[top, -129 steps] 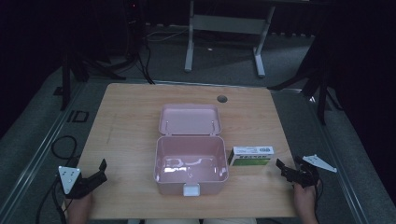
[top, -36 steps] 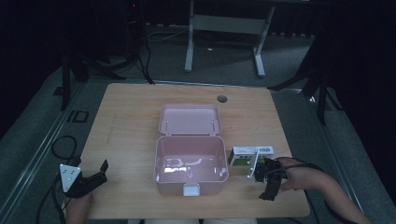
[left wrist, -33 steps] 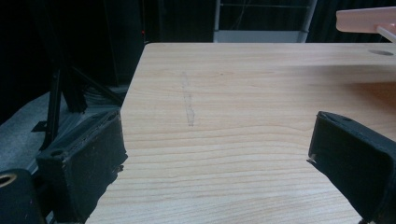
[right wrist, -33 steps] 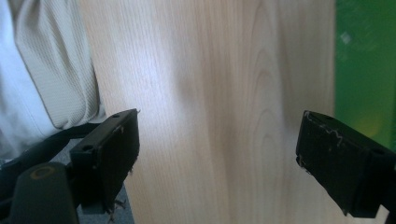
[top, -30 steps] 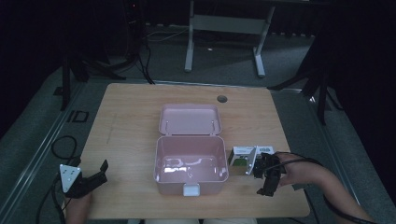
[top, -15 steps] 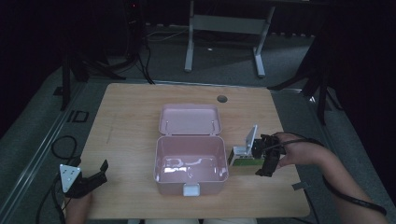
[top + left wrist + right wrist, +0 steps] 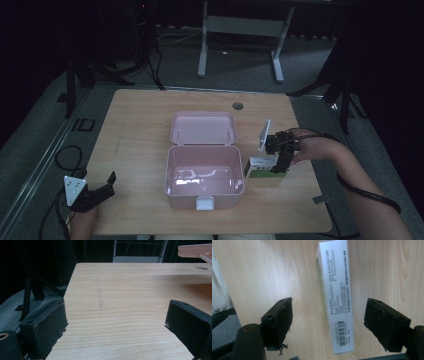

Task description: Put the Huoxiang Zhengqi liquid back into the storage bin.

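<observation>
With its jaws spread wide and empty, the right gripper (image 7: 328,322) hangs straight above the small carton (image 7: 337,297), which lies flat on the table (image 7: 140,125) between them beside the open pink box (image 7: 204,170), so an off-centre descent would likely shove it sideways.

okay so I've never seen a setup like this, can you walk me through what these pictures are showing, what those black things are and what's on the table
A person sits at a wooden table holding a hand-held two-jaw gripper in each hand. The high view looks down from above. The other two pictures come from cameras riding on the grippers, and the black blocks at their bottom edges are the jaws.

On the table sits an open pink box, empty, its lid laid back. To its right lies a small white and green carton.

The left gripper rests open near the table's corner. The right gripper hangs over the carton, jaws spread either side, holding nothing.
</observation>
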A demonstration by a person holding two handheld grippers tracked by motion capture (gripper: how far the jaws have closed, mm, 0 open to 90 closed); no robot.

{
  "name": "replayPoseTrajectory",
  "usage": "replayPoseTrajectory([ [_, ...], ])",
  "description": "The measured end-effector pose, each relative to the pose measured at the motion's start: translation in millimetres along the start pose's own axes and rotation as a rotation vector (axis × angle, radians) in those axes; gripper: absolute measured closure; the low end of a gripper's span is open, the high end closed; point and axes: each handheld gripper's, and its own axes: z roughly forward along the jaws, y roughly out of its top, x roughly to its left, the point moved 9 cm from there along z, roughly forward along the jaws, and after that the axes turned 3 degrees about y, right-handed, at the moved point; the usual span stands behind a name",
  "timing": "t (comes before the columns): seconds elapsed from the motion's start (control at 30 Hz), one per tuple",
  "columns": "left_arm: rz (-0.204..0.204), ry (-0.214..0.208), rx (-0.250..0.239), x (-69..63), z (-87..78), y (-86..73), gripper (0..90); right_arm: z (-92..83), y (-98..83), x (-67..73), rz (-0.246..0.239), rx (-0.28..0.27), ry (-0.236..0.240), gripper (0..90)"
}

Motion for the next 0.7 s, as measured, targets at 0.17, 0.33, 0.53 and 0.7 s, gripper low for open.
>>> replayPoseTrajectory([
  [0.17, 0.001, -0.002, 0.003, -0.1, 0.1, -0.2, 4.0, 12.2, -6.7, -11.5, 0.001, 0.044, 0.013, 27.4],
  [0.33, 0.001, -0.004, 0.004, -0.3, 0.2, -0.2, 4.0, 22.3, -9.3, -14.3, -0.001, 0.058, 0.021, 31.5],
  [0.53, 0.002, -0.002, 0.007, -0.3, 0.3, -0.4, 4.0, 31.5, -9.4, -19.9, -0.015, 0.060, 0.023, 38.7],
  [0.7, 0.003, -0.003, 0.008, -0.4, 0.4, -0.4, 4.0, 42.2, -8.3, -21.1, -0.031, 0.066, 0.053, 42.6],
])
